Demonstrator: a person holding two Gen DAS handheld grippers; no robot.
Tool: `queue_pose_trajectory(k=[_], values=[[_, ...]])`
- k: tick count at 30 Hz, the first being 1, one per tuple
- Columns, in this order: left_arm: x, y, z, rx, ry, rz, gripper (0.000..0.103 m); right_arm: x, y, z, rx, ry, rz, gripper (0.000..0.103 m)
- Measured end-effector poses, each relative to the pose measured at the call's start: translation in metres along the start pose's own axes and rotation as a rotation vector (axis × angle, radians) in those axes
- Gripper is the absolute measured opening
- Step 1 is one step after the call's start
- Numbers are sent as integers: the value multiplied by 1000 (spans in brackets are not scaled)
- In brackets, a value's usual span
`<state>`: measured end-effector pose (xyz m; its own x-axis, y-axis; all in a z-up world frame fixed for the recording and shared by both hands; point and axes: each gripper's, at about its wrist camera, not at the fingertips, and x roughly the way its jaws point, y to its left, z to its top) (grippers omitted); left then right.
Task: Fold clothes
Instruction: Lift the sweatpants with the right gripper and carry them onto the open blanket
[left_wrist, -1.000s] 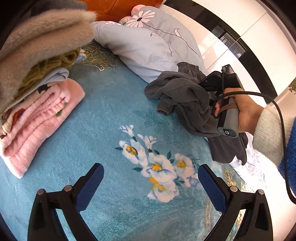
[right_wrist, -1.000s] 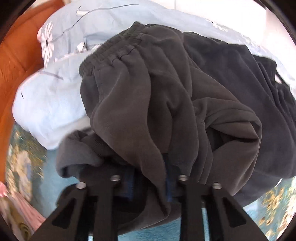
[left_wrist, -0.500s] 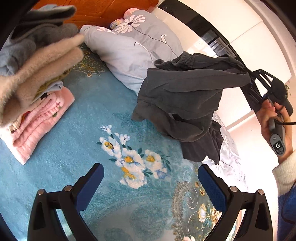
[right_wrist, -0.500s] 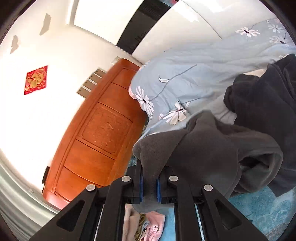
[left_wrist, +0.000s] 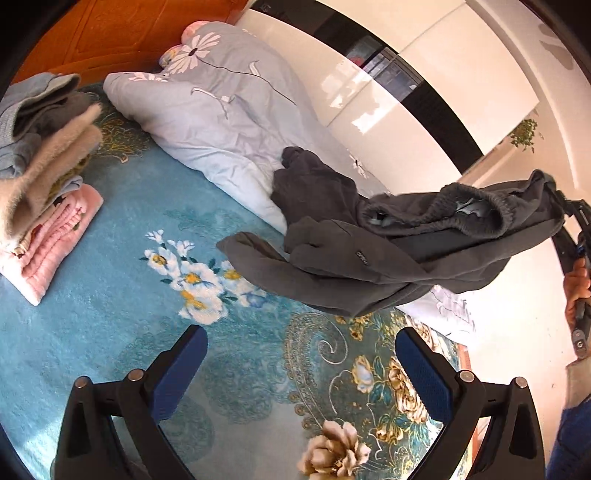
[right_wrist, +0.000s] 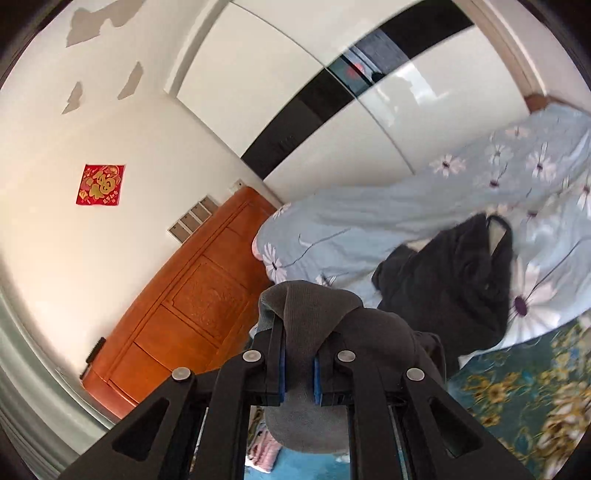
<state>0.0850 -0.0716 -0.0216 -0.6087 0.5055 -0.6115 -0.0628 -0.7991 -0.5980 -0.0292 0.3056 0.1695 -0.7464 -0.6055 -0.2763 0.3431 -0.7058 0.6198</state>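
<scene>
My right gripper (right_wrist: 298, 363) is clenched on a fold of the grey sweatpants (left_wrist: 388, 251), cloth bunched btw both blue pads; my left gripper (left_wrist: 301, 365) hangs w/ jaws wide apart, nothing in them, above the teal blanket (left_wrist: 110, 325). Landmark = the white flower motif (left_wrist: 192, 273) on that blanket. The sweatpants hang in the air to the right of the motif, elastic waistband up toward my right hand (left_wrist: 576, 291), lower legs drooping to just beside the motif. Beyond the motif lies a pale blue duvet (left_wrist: 221, 122) w/ daisy print; a second dark garment (right_wrist: 454, 291) sits on it. Left of the motif is a stack of folded clothes (left_wrist: 44, 199), pink at the bottom, beige fuzzy one higher up. Farther back past the duvet: orange wooden headboard (right_wrist: 184, 306), white glossy wardrobe doors (right_wrist: 369, 122) w/ a black band, white wall w/ patches of peeled paint. On that wall, a red square paper (right_wrist: 99, 184) w/ a gold character, too small for me to read. The gripper handle in my right hand has a round logo near its end, looks like a "G".
</scene>
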Motion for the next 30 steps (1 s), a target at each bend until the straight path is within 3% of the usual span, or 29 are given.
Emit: queue_pose_trajectory(k=[3, 7, 9, 15, 20, 25, 30], values=[[1, -17, -11, 23, 27, -20, 103, -57, 36, 32, -155, -57, 4, 11], [-3, -30, -22, 35, 45, -34, 103, -65, 67, 37, -262, -43, -15, 11], [-10, -27, -25, 26, 40, -29, 103, -54, 68, 23, -272, -3, -29, 11], [-36, -3, -32, -26, 13, 14, 103, -13, 30, -58, -64, 117, -39, 11], [-38, 7, -40, -48, 36, 46, 103, 12, 3, -93, 87, 166, -32, 11], [-24, 14, -52, -100, 113, 70, 103, 3, 22, -88, 54, 90, 49, 11], [-7, 16, -67, -108, 186, 103, 103, -44, -20, -98, 124, -47, -22, 11]])
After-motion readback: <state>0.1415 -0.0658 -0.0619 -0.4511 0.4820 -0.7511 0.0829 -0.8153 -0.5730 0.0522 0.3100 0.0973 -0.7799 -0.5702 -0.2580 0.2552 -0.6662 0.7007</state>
